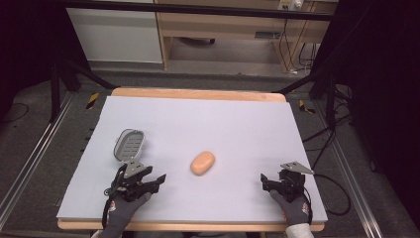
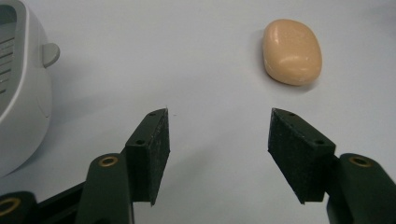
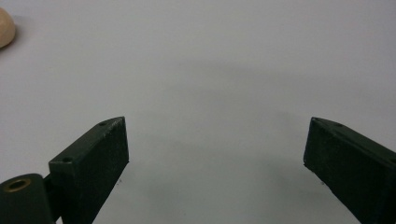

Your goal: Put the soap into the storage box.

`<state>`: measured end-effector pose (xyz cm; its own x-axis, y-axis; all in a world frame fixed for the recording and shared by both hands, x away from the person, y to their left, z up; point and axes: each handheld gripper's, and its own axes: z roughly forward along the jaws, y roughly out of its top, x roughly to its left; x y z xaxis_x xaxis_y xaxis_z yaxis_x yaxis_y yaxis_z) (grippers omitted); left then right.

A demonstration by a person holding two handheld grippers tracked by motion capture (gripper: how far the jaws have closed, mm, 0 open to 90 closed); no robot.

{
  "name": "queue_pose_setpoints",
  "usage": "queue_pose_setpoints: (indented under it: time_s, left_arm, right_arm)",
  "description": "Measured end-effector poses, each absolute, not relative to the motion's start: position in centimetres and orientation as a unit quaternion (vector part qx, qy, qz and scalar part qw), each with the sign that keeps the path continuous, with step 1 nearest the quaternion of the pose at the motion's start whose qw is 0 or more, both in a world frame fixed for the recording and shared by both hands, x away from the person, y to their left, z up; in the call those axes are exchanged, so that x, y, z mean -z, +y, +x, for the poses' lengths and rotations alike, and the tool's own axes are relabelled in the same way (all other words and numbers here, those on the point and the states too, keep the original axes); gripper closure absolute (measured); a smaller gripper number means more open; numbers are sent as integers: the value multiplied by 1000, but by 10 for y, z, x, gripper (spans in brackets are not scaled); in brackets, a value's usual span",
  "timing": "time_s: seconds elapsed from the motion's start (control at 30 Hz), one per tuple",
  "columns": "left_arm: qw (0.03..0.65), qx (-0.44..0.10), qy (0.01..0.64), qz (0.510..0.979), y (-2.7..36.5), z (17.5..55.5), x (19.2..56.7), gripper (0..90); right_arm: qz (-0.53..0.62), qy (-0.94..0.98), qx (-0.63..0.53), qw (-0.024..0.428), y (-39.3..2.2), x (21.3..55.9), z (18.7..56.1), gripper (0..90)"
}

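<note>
- The soap bar (image 1: 202,163) lay mid-bench, right of the grey soap dish (image 1: 129,145).
- Probably hard, smooth and slippery; best pinched across its narrow sides.
- Left hand-held gripper (image 1: 154,179) and right hand-held gripper (image 1: 266,182) were released, empty.

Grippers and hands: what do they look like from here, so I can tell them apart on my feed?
Both the left gripper and right gripper are black, each with a grey three-cornered plate on top, brass-coloured rivets and flat dark padded jaws. Black cables trail from each. The hands wear dark grey gloves with reddish cuff markings.
</note>
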<state>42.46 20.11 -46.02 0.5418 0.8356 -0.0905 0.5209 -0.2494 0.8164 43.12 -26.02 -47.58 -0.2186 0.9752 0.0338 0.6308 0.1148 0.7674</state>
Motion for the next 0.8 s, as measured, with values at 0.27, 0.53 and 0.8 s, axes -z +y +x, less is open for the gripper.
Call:
queue_pose_setpoints:
  time_s: [0.27, 0.53, 0.8]
  left_arm:
    - [425, -189, 431, 773, 195, 427, 456, 349]
    - [428, -188, 422, 777, 190, 427, 451, 342]
    - [428, -189, 409, 783, 184, 433, 445, 327]
  right_arm:
    - [573, 703, -339, 250, -260, 475, 431, 70]
    - [571, 706, -338, 248, -257, 475, 432, 70]
    - [568, 706, -342, 248, -256, 473, 432, 70]
